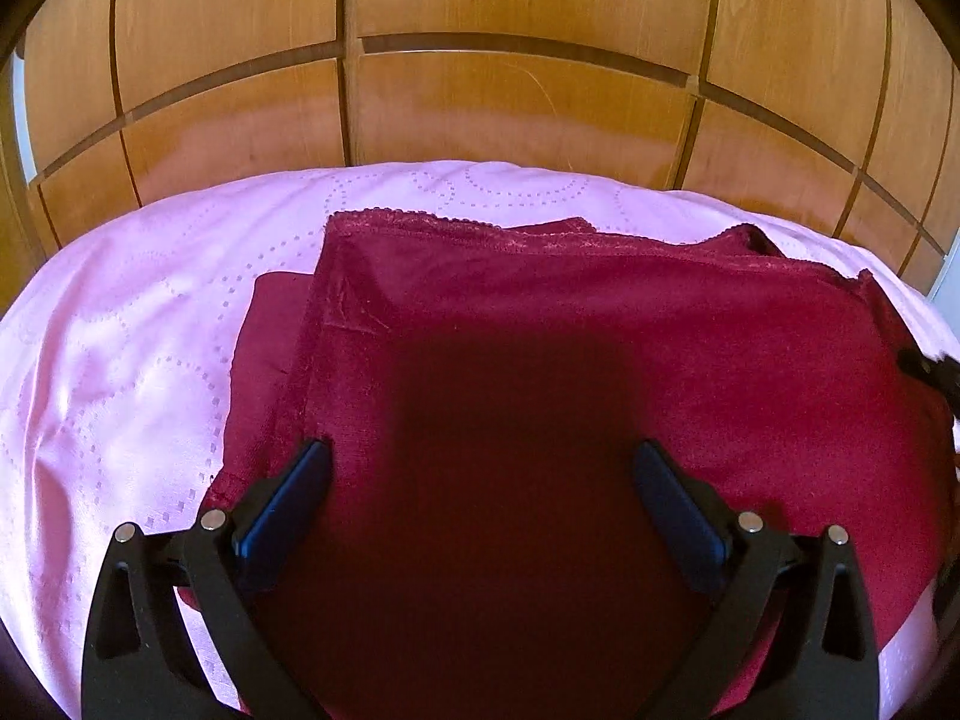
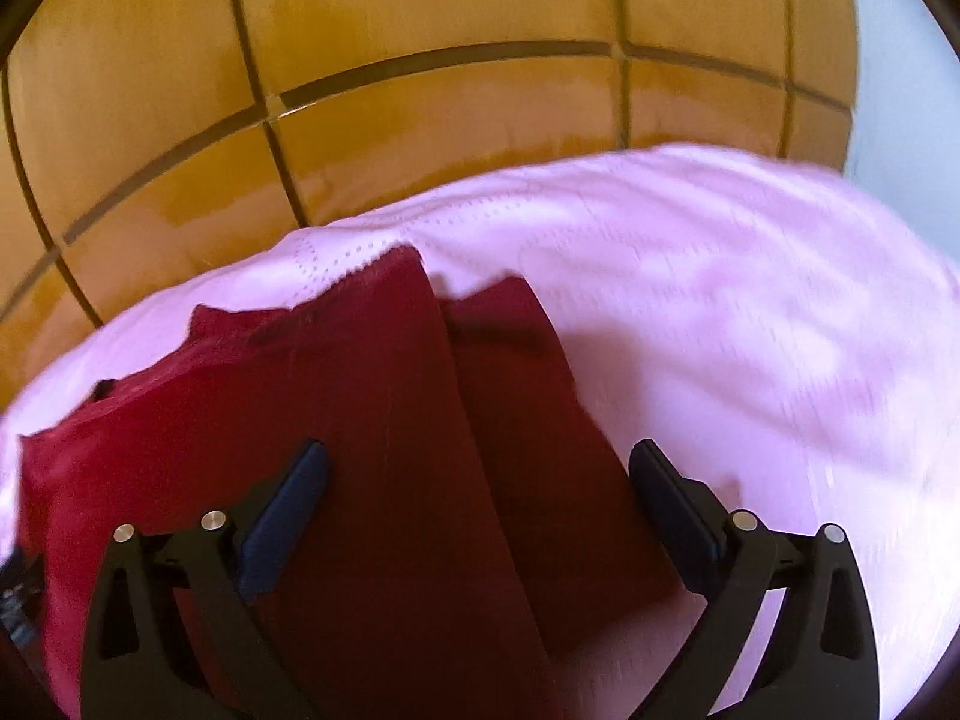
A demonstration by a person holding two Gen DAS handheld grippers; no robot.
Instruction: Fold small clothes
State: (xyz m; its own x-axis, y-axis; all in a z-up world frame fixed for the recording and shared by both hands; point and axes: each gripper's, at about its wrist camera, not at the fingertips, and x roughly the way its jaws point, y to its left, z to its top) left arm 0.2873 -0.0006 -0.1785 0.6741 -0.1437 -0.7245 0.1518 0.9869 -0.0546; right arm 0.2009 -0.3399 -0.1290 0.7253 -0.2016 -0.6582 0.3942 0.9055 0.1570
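Two hand-held grippers, both spread wide with nothing pinched between the pads. In the left wrist view, the left hand-held gripper (image 1: 480, 480) hovers over the dark red knit garment with a lacy scalloped edge (image 1: 540, 324), which fills the middle of the frame and lies on the pink satin bedspread with dotted stitching (image 1: 120, 330). A second layer of it pokes out at centre left, so it looks folded over already. Orange-brown wooden wardrobe panels (image 1: 510, 108) run across the top.

In the right wrist view, the right hand-held gripper (image 2: 477, 480) sits over the garment's right side, where two overlapping flaps run from lower centre towards the upper middle.

My guess: one fold is down and both grippers have let go. The next move needs a fresh edge grab, both layers together, or they'll slide apart.
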